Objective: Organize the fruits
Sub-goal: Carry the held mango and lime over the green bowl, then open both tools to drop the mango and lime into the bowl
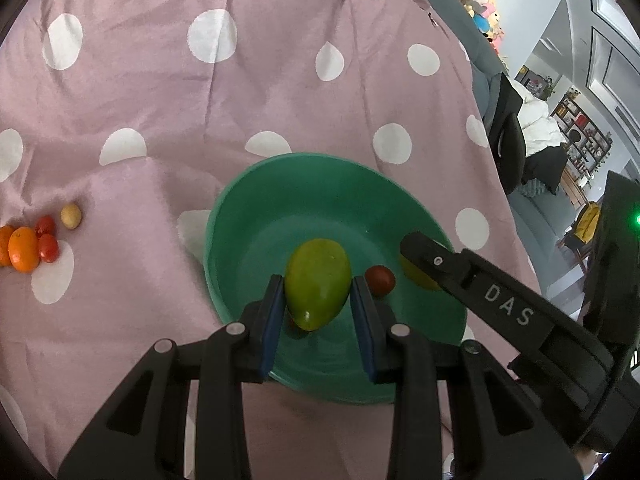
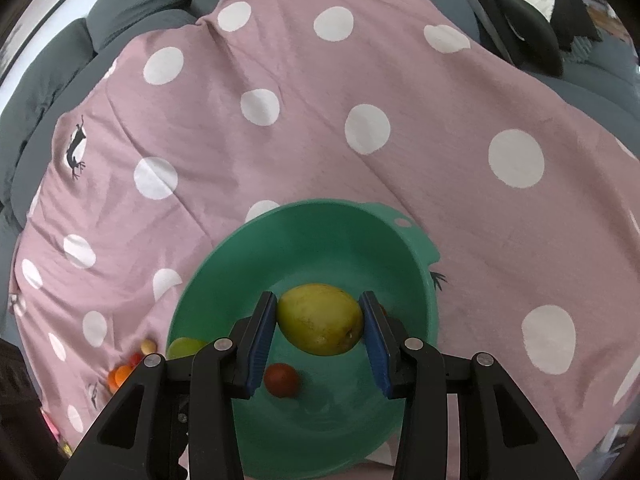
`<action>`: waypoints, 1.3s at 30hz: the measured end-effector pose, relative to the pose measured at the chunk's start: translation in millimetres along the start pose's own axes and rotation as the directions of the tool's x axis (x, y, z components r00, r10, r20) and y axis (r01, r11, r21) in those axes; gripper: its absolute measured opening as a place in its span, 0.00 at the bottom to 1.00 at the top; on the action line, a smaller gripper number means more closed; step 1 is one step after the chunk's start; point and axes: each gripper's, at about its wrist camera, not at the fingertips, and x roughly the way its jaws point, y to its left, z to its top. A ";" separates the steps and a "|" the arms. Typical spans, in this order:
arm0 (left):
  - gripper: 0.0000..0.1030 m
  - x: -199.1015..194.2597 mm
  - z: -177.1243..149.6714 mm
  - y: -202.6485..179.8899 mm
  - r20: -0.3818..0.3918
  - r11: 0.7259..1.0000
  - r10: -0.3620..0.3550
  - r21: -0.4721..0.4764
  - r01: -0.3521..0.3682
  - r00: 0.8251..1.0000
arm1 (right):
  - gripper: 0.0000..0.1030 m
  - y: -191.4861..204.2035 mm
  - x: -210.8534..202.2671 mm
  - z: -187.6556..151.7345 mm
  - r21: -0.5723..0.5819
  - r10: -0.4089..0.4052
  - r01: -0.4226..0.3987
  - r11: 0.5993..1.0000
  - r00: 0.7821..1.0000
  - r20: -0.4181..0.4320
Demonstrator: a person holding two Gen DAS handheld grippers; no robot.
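Left gripper (image 1: 318,304) is clamped on a green mango (image 1: 317,282), blue pads pressed to both its flanks, held over the green basin (image 1: 248,184). Right gripper (image 2: 320,334) has its jaws set wider, closed on a yellow mango (image 2: 320,318) w/ both pads touching its ends; it also hangs over the basin (image 2: 224,248). In the left view the right gripper's black finger (image 1: 436,266) reaches in from the right and partly covers its yellow fruit.

Step in hand, as I judge it: set both mangoes down inside the basin. To do it well, lower each until the fruit is near the basin floor before letting go, so neither drops and bounces; keep the 2 grippers apart, and steer clear of the red tomato (image 1: 380,280) already lying in the basin, just right of the green mango. Release 1 at a time, then lift straight out.

Rest of the fruit sits well apart on the pink dotted cloth (image 1: 160,80): 2 oranges (image 1: 22,249), 2 small red tomatoes (image 1: 47,240) and 1 pale round fruit (image 1: 71,216), bunched at far left. Those look to be next, prob. 1 per gripper.
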 end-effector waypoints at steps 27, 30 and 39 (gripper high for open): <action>0.32 11.9 -3.7 -2.6 -0.032 1.000 0.018 0.002 -0.018 0.999 | 0.43 2.9 8.4 -1.3 -0.035 -0.041 0.040 0.999 0.998 -0.049; 0.32 11.3 -3.7 -3.1 -0.035 1.000 0.017 0.002 -0.017 0.999 | 0.43 3.4 9.3 -1.1 -0.043 -0.052 0.049 0.998 0.997 -0.055; 0.50 1.0 -4.1 -4.0 -0.012 0.999 0.040 0.034 -0.039 0.999 | 0.50 5.5 4.3 0.7 -0.082 -0.087 0.085 0.993 0.996 -0.021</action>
